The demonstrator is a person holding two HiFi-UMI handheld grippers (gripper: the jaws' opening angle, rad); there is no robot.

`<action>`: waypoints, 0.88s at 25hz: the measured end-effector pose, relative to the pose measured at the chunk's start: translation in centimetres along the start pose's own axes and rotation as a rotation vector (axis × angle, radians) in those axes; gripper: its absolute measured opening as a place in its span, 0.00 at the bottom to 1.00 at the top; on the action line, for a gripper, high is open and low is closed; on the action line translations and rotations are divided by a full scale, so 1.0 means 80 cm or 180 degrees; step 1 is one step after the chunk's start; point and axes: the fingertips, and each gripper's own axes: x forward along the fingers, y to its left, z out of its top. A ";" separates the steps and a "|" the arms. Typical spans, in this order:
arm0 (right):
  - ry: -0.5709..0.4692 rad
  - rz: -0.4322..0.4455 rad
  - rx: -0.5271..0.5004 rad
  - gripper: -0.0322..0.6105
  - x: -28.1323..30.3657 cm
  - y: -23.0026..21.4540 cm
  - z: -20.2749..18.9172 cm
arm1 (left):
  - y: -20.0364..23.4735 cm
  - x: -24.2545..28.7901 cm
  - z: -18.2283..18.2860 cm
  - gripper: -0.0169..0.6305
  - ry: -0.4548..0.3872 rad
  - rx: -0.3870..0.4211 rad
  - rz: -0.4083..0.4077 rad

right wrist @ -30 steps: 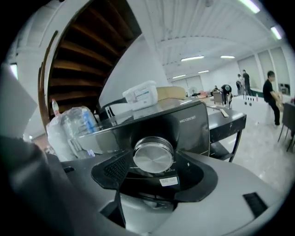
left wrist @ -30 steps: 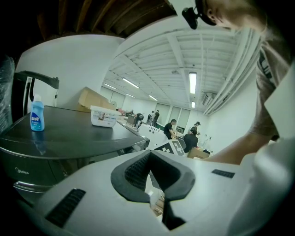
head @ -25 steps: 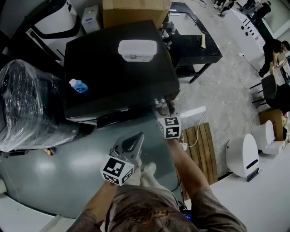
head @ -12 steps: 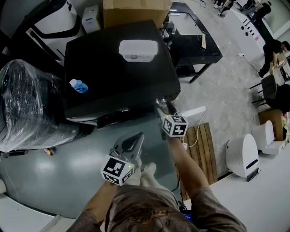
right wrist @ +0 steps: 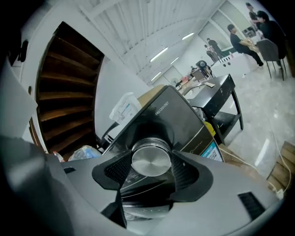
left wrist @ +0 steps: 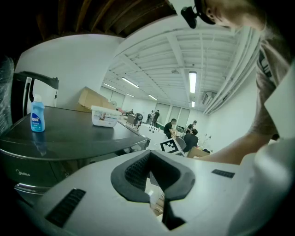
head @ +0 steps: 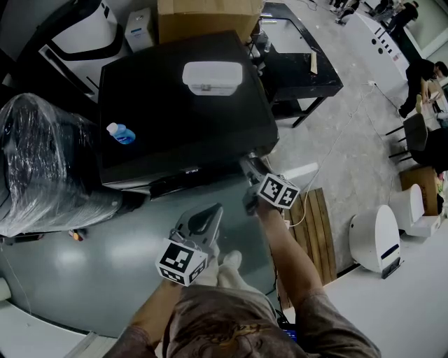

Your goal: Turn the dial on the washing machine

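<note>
The black washing machine (head: 182, 105) stands in front of me, seen from above in the head view. Its round silver dial (right wrist: 151, 157) sits at the front right corner of the panel. My right gripper (right wrist: 151, 169) is shut on the dial, one black pad pressed to each side. In the head view the right gripper (head: 249, 169) covers the dial, and its marker cube (head: 278, 190) is tilted to the right. My left gripper (head: 205, 214) hangs lower, in front of the machine and away from it. The left gripper (left wrist: 159, 199) is shut on nothing.
On the machine's lid stand a blue detergent bottle (head: 121, 132) and a white box (head: 212, 75). A plastic-wrapped appliance (head: 42, 161) is at the left. A cardboard box (head: 206, 17) and black table (head: 301, 66) lie behind, and a wooden pallet (head: 311, 220) lies at the right.
The right gripper has rolled clockwise on the dial, its marker cube swinging up and to the right. The left gripper has stayed still.
</note>
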 end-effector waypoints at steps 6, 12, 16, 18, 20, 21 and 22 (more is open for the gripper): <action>-0.0104 0.0076 0.0372 0.47 0.000 0.000 0.000 | 0.000 0.000 0.000 0.01 -0.0004 0.0003 -0.0017; -0.0214 0.0164 0.0733 0.47 0.001 -0.002 -0.004 | -0.001 0.002 0.000 0.01 0.0017 0.0006 -0.0039; -0.0287 0.0130 0.0631 0.47 -0.003 -0.001 0.001 | 0.001 0.002 0.003 0.01 0.0024 0.0023 -0.0069; -0.0306 0.0101 0.0525 0.47 -0.010 0.003 0.006 | 0.004 0.000 0.007 0.01 0.0030 0.0036 -0.0090; -0.0300 0.0107 0.0379 0.47 -0.020 0.011 0.017 | 0.007 0.001 0.014 0.01 0.0027 0.0052 -0.0121; -0.0314 0.0123 0.0296 0.47 -0.026 0.017 0.025 | 0.008 0.002 0.020 0.01 0.0022 0.0064 -0.0149; -0.0342 0.0147 0.0211 0.47 -0.033 0.024 0.036 | 0.008 0.004 0.027 0.01 0.0015 0.0085 -0.0190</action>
